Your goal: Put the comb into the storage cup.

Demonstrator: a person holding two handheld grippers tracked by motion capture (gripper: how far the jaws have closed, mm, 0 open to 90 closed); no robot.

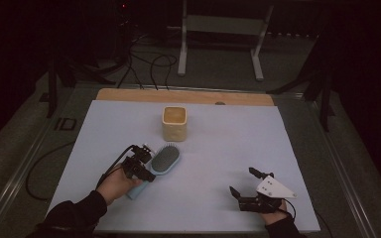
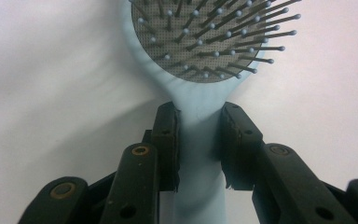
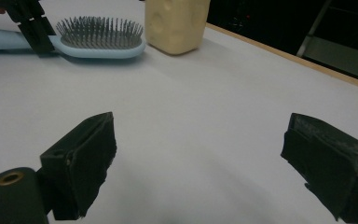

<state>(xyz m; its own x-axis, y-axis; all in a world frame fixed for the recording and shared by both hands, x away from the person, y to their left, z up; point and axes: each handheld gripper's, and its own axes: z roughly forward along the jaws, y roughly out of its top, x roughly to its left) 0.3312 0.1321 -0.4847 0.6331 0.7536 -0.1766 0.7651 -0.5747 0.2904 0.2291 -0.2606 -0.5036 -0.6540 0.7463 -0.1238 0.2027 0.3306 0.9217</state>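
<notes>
Being gripped at its neck by the closed fingers of the left gripper, the hairbrush lying on the worktop before the cup is best being lifted level, while the right gripper is being held open, well apart.

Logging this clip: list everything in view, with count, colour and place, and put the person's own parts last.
hairbrush: one, light blue with a grey bristle pad, lying bristles up left of centre, its handle clamped near the neck
container: one, pale yellow, square with an open top, standing just beyond the hairbrush
table cover: one, white, over the table
table edge: wooden strip along the far side
frame: one, white metal, on the floor beyond the table
cables: several, black, on the floor
left gripper: black, shut on the hairbrush handle
right gripper: black, open over the near right of the cover
</notes>
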